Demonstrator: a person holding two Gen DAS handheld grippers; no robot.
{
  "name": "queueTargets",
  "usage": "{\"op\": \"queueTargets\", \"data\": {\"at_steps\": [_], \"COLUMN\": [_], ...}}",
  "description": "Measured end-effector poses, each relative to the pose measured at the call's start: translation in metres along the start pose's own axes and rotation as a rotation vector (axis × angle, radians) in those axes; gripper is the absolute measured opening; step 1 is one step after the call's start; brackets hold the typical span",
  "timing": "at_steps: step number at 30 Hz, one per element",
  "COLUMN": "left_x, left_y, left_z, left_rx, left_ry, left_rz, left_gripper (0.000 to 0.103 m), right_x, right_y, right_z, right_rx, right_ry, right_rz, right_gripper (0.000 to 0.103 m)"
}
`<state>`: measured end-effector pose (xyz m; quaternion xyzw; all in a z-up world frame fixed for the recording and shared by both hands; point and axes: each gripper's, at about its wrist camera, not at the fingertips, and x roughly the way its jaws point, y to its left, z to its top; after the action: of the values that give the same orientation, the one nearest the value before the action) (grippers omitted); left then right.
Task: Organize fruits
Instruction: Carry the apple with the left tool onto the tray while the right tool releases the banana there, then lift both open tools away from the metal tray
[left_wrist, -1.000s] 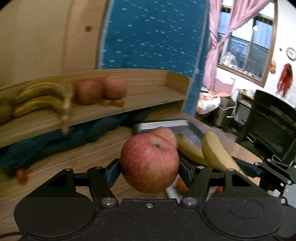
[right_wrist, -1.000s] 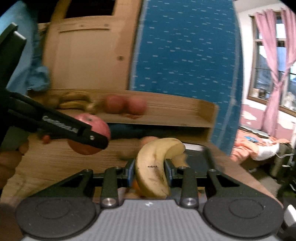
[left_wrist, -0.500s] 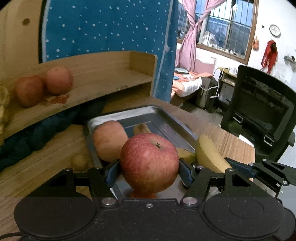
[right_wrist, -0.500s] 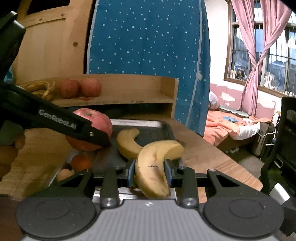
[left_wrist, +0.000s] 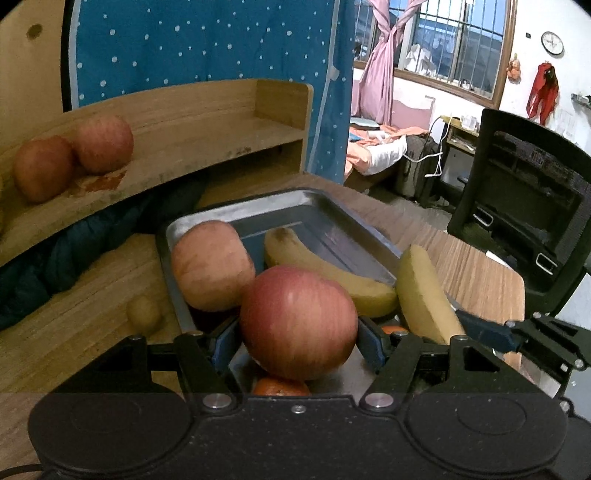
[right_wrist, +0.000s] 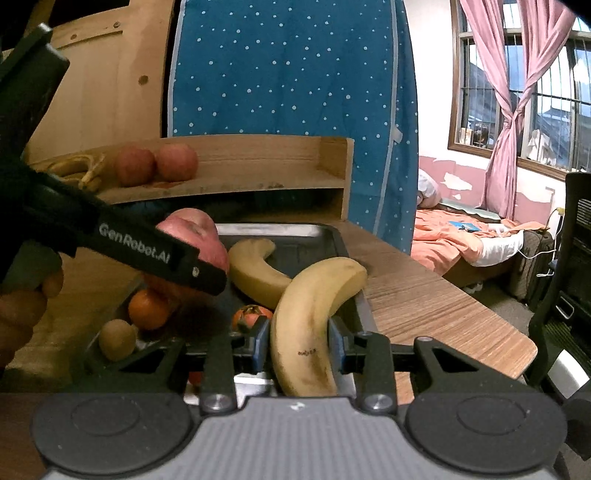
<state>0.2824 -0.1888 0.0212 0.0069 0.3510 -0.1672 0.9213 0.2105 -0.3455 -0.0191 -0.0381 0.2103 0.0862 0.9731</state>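
Observation:
My left gripper (left_wrist: 297, 338) is shut on a red apple (left_wrist: 298, 323) and holds it over the near end of the metal tray (left_wrist: 369, 236). In the tray lie another apple (left_wrist: 211, 264), a banana (left_wrist: 325, 273) and an orange (left_wrist: 280, 386). My right gripper (right_wrist: 301, 341) is shut on a banana (right_wrist: 310, 317) above the tray's (right_wrist: 332, 236) near right edge. The left gripper (right_wrist: 199, 271) with its apple (right_wrist: 195, 230) shows at the left of the right wrist view. The right gripper's banana (left_wrist: 424, 295) shows in the left wrist view.
A wooden shelf (right_wrist: 236, 181) behind the tray holds two apples (right_wrist: 155, 166) and bananas (right_wrist: 79, 168). A small brown fruit (left_wrist: 143, 314) lies on the table left of the tray. Oranges (right_wrist: 147, 308) and a kiwi (right_wrist: 117, 339) lie at the tray's near end. A black chair (left_wrist: 524, 206) stands right.
Both grippers have swung right from the shelf toward the tray and lowered, each still holding its fruit. The apple now hangs closer over the tray.

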Motion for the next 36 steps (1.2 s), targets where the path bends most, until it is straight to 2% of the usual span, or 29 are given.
{"op": "queueTargets", "data": {"at_steps": [9,11,19,27,36], "left_x": [-0.019,-0.024,-0.056,-0.101,-0.152], "left_y": [0.001,0.003,0.01,0.031,0.054], "left_z": [0.003,0.004,-0.004,-0.028,-0.073], "left_rx": [-0.001,-0.003,-0.013,-0.046,-0.076], "left_ry": [-0.055,-0.066,-0.114,-0.16,-0.163], "left_rz": [-0.006,-0.008,-0.003,0.024,0.037], "left_gripper": [0.071,0.074,0.088,0.102,0.102], "right_x": [-0.009,-0.014,-0.036,-0.065,-0.106], "right_y": [0.003,0.003,0.012,0.03,0.061], "right_z": [0.003,0.005,0.01,0.011,0.001], "right_rx": [0.023,0.027,0.044,0.073,0.089], "right_ry": [-0.016,-0.024,-0.062,-0.087,-0.095], "right_rz": [-0.019,-0.025,-0.042,-0.037,-0.036], "right_gripper": [0.053,0.056,0.079,0.094,0.103]}}
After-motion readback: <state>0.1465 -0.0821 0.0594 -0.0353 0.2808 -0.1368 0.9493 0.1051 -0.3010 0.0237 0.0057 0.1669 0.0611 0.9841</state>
